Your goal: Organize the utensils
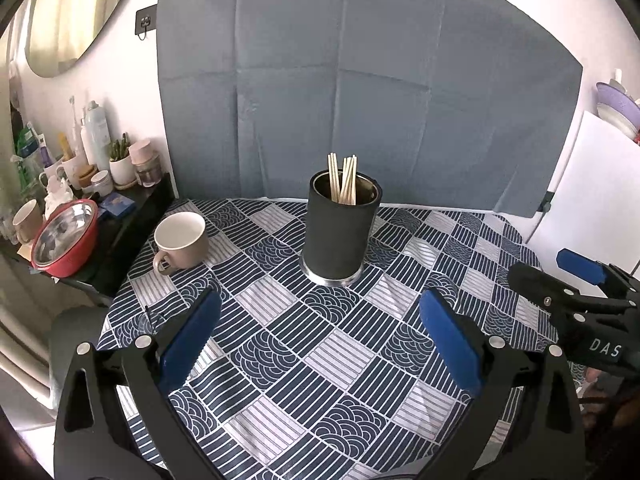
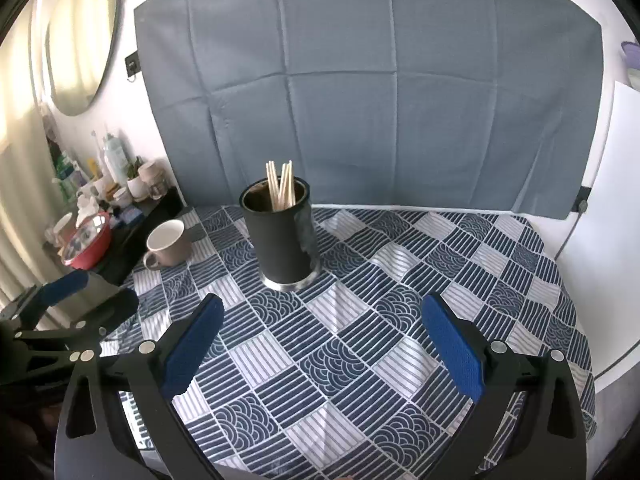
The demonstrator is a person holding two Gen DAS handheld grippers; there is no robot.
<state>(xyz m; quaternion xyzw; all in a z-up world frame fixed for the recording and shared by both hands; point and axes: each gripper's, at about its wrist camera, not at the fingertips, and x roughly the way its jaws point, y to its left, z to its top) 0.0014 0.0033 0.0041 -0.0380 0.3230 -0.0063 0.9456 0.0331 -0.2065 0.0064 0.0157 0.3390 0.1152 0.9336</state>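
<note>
Both grippers, left gripper (image 1: 320, 344) and right gripper (image 2: 322, 346), hang spread and empty; a careless reach could topple the chopstick holder (image 1: 339, 228) mid-table.

Black left tongs (image 1: 320, 334) and right tongs (image 2: 320, 338), blue pads, silver screws.

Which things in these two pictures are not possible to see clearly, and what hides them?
- Lower ends of the chopsticks: both views, hidden inside the black holder.
- Bottom of the mug: both views, the camera angle shows only the upper inside.
- Labels on the shelf bottles: both views, too small and blurred.
- Right gripper: left wrist view, cut off by the right edge.
</note>
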